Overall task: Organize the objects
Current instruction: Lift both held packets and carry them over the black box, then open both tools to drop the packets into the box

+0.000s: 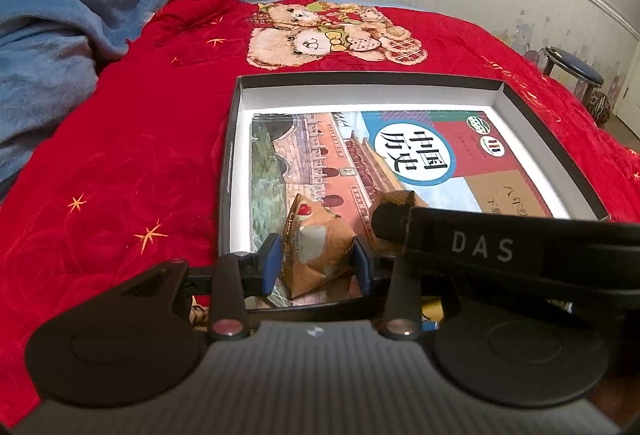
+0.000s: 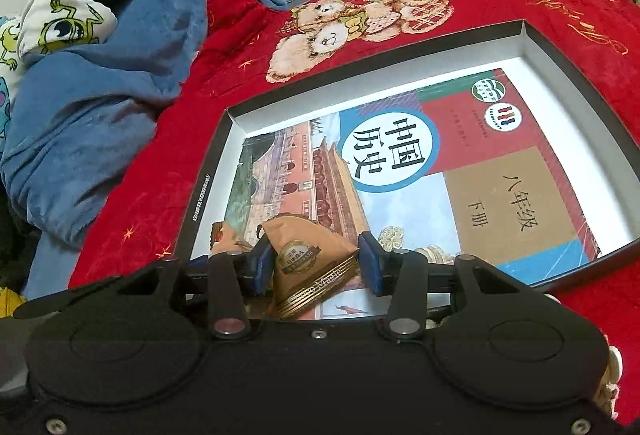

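A shallow black box (image 1: 360, 77) (image 2: 376, 69) with a white inside lies on the red quilt. A history textbook (image 1: 400, 163) (image 2: 400, 163) lies flat in it. My left gripper (image 1: 316, 267) is shut on a brown snack packet (image 1: 316, 247), whose lower corner touches the book near the box's front edge. Just to its right, a dark finger (image 1: 386, 221) of the right gripper reaches in with a second packet (image 1: 394, 199). In the right wrist view my right gripper (image 2: 314, 269) is shut on that brown packet (image 2: 308, 267) over the book. The left packet (image 2: 224, 235) shows beside it.
The red quilt (image 1: 120, 155) with a teddy-bear print (image 1: 332, 35) covers the bed. A crumpled blue blanket (image 1: 60, 35) (image 2: 100, 95) and cartoon-print bedding (image 2: 60, 15) pile at the left. A round stool (image 1: 576, 71) stands by the wall at the far right.
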